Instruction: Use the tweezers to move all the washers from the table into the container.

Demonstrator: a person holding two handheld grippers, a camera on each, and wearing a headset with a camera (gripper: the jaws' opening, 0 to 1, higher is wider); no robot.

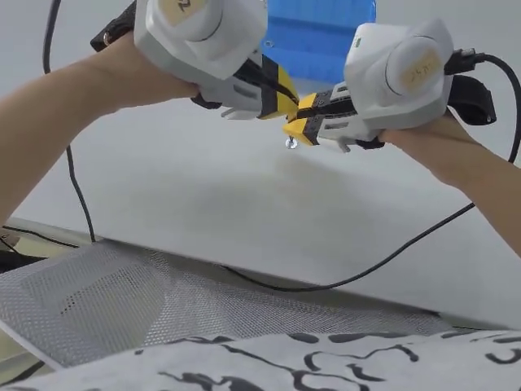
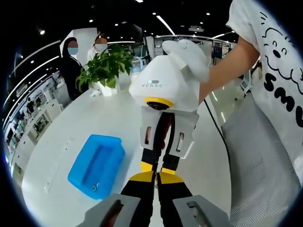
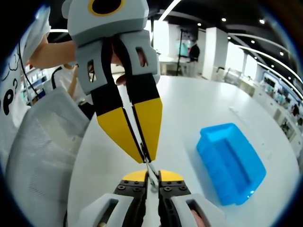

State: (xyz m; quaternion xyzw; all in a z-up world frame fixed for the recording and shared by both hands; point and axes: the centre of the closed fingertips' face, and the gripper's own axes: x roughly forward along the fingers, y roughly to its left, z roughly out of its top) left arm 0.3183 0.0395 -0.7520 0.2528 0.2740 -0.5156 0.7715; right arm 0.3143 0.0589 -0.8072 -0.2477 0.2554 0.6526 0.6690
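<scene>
Biggest thing first: the white table (image 1: 244,212), with the blue container (image 1: 321,32) sitting on it at the far side, open top up.

In front of it the two grippers meet nose to nose above the table. The left gripper (image 1: 291,96) comes in from the left and the right gripper (image 1: 297,122) from the right. In the right gripper view, the right one's jaws are squeezed onto the thin metal tweezers (image 3: 151,174). The left gripper's jaws are pressed nearly together with the same metal running up between them, so it looks clamped on them too.

Tiny bit: a small shiny washer (image 1: 291,143) sits right under the yellow tips. I can't tell if the tweezers have it pinched or if it's lying on the table.

What matters for the next move, I reckon: the container lies straight beyond the tips, away from the person and near. Neither hand is clearly closer.
</scene>
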